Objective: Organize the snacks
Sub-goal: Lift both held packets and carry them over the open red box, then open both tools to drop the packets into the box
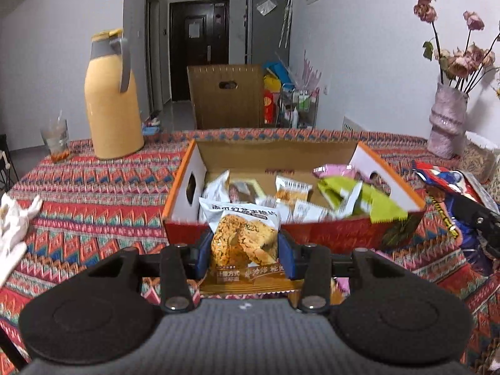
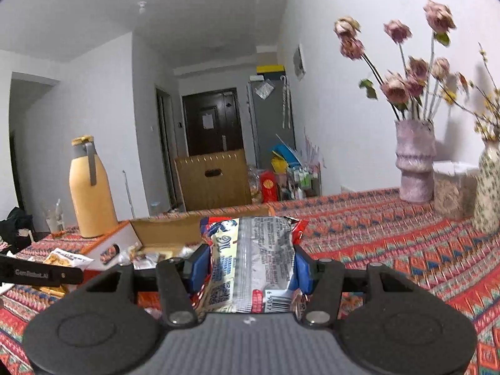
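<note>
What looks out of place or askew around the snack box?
A lime-green snack packet hangs over the rim at the near right corner of the open red cardboard box instead of lying inside. A crumpled white tissue lies loose on the patterned tablecloth, far left.

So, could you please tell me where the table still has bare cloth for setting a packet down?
Bare tablecloth lies between the yellow flask and the snack box, and also between the box and the pink vase. The box's left and right sides are crowded with packets; only its middle back floor shows. The near right corner holds a red-blue bag.
</note>
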`<state>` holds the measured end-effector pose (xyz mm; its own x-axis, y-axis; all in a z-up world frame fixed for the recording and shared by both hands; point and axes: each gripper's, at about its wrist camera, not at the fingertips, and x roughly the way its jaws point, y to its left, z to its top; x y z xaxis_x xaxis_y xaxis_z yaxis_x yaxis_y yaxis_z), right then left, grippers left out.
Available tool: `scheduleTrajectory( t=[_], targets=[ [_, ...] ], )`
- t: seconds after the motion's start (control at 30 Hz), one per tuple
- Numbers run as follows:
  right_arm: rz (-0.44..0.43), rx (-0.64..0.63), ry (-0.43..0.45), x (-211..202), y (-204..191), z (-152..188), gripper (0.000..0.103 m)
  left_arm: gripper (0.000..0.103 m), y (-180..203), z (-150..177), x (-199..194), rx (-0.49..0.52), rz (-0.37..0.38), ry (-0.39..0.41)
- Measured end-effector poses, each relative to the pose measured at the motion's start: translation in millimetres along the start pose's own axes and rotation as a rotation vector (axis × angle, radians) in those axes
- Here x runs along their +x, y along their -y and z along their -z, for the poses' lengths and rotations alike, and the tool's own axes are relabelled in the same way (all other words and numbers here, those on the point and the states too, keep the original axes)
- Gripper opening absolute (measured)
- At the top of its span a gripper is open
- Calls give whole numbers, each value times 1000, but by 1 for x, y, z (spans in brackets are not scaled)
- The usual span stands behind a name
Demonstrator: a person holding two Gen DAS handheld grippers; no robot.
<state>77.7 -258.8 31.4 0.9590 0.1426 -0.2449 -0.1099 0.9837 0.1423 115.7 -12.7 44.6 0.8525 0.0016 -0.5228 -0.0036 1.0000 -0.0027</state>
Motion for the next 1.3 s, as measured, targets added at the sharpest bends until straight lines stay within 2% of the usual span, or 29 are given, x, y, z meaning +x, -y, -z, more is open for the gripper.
scheduleTrajectory(
  t=[0.33,0.57,0.83,1.17,1.2,1.27,1.3],
  targets=[
    [-45,-27,12,43,-30,-38,54,44,5,-41,3,4,-27,72],
    [-52,-40,-3,83,-47,-56,54,44,5,-65,27,-27,-37,73],
    [-41,-63,-41,130,-58,-47,54,44,-3,-69,74,-69,-80,49],
    [-54,-56,-109,151,-55,-20,54,44,-14,-51,107,-70,-77,-23],
    [-55,-49,-113,152,-54,-20,56,48,-14,-51,106,-73,-79,-21],
    [-48,-36,-110,150,-52,-19,63,67,-14,-51,104,-76,-85,-12],
    [-46,-32,-107,149,-52,-19,67,86,-15,-50,102,-81,-98,-4]
  ],
)
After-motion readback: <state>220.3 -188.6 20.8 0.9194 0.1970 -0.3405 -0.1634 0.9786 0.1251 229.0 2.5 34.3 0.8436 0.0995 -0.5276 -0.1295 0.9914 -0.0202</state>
